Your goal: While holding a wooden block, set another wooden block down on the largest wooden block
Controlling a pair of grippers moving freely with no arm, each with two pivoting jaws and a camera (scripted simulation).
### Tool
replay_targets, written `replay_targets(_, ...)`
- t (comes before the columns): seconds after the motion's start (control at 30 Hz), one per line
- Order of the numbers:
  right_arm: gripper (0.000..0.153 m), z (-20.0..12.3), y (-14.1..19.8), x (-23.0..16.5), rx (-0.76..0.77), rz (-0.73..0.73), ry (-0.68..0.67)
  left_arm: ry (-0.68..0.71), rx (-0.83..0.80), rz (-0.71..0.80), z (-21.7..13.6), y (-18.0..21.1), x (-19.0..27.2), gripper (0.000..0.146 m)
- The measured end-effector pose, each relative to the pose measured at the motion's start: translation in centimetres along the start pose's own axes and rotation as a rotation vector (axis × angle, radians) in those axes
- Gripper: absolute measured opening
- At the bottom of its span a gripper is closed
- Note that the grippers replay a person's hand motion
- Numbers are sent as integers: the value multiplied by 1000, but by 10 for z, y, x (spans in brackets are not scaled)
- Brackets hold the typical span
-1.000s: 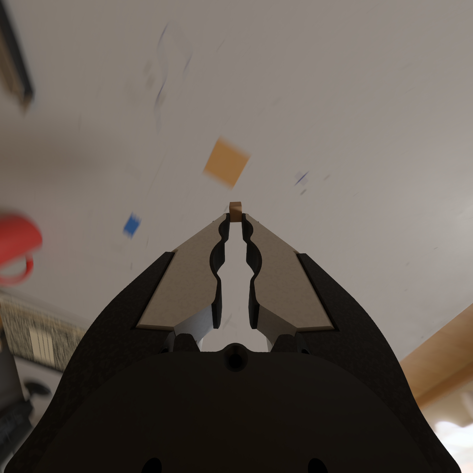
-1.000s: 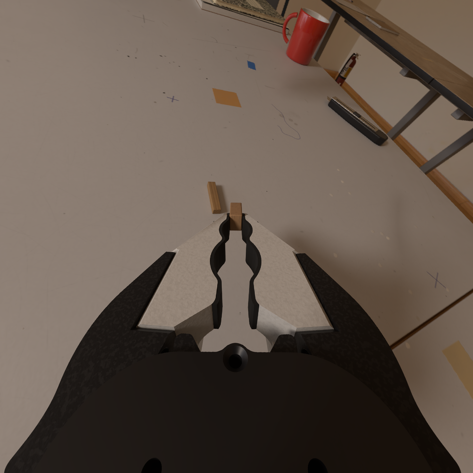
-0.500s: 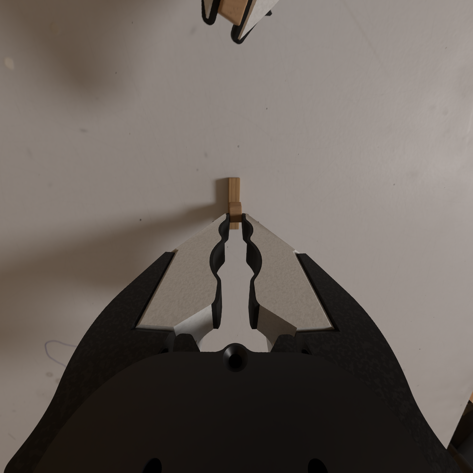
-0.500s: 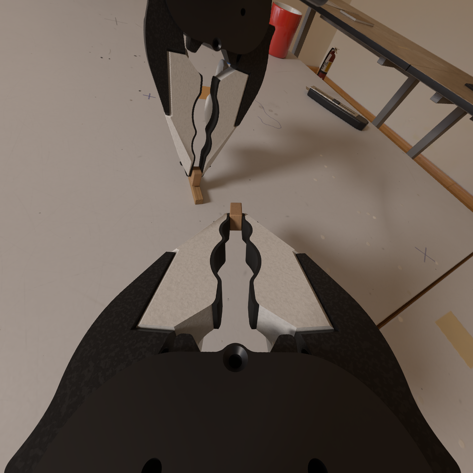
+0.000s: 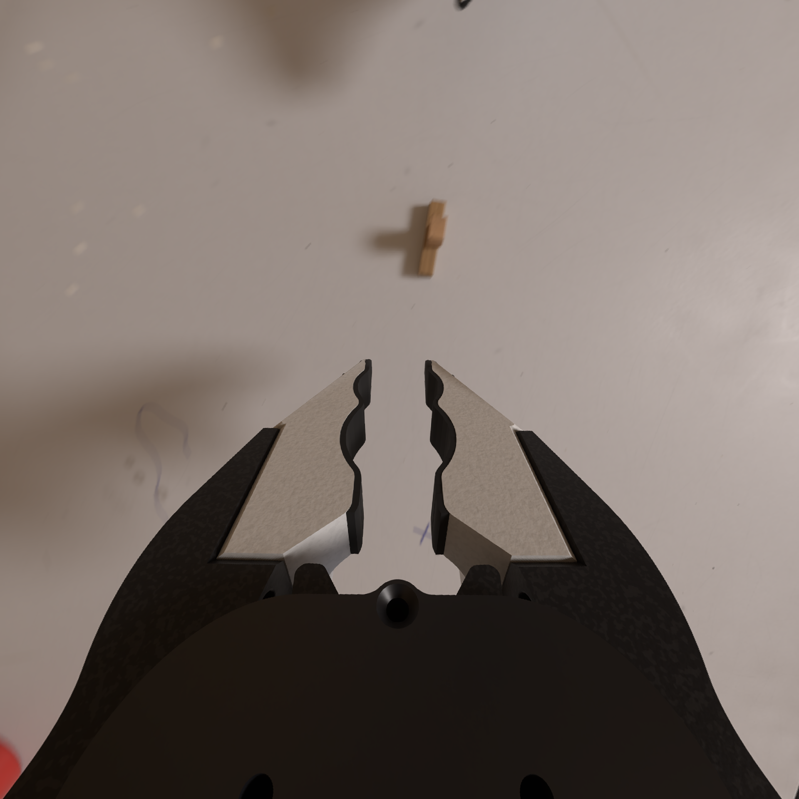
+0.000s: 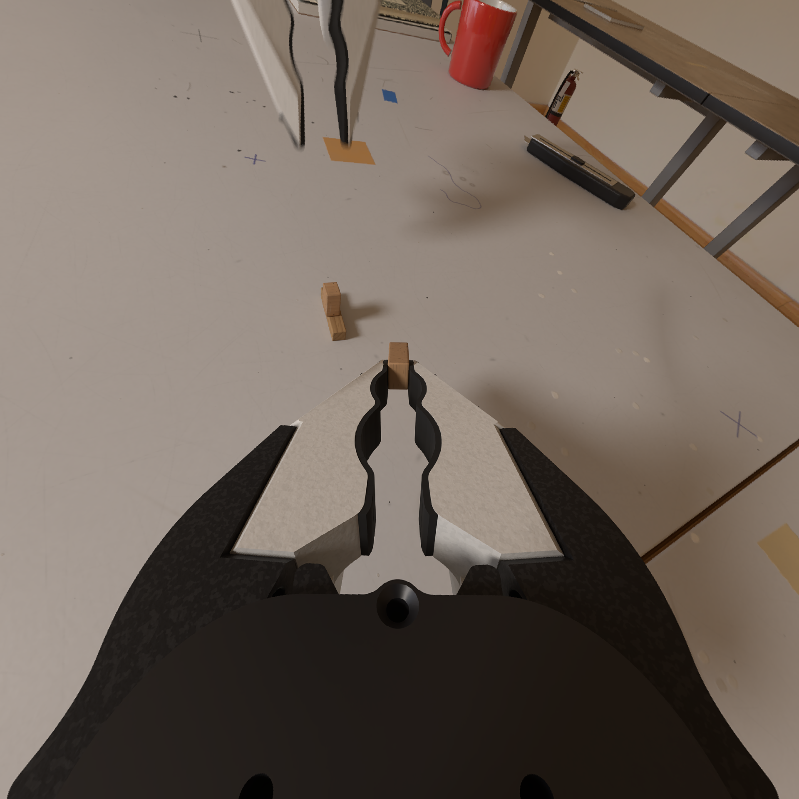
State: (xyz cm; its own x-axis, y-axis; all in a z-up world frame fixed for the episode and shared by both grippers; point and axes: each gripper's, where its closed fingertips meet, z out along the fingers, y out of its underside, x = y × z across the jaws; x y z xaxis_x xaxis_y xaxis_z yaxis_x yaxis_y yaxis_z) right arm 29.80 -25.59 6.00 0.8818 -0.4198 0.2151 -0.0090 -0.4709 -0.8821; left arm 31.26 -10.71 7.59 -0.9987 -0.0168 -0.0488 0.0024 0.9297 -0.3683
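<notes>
A long wooden block (image 5: 427,258) lies flat on the pale floor, and a small wooden block (image 5: 436,230) sits on top of it. Both show in the right wrist view too, the long block (image 6: 335,327) with the small block (image 6: 331,298) on its far part. My left gripper (image 5: 397,367) is open and empty, well above and back from the stack; it also shows in the right wrist view (image 6: 322,145), high above the floor. My right gripper (image 6: 398,367) is shut on another small wooden block (image 6: 398,361), held just right of the stack.
A red mug (image 6: 477,41) stands at the back. A black bar (image 6: 579,170) lies by the wall, beside a fire extinguisher (image 6: 562,97) and a table with grey legs (image 6: 679,160). Orange (image 6: 349,151) and blue (image 6: 389,96) floor patches lie beyond the stack.
My left gripper let go of its small block on the long block, opened, and rose up and back. My right gripper kept its block and barely moved.
</notes>
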Motion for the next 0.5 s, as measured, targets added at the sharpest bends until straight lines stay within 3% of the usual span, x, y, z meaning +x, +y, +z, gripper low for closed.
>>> replay_targets(0.17, 8, 1, 0, -2, -1, -2, -6, -241, -9, -192, -87, 75, -42, 19)
replay_targets(0.33, 8, 4, 0, -5, -6, -2, -21, -455, -148, -517, -174, 204, -86, 19)
replay_targets(0.5, 8, 7, 3, -5, -14, 5, -26, -419, -254, -817, -176, 319, -109, 17)
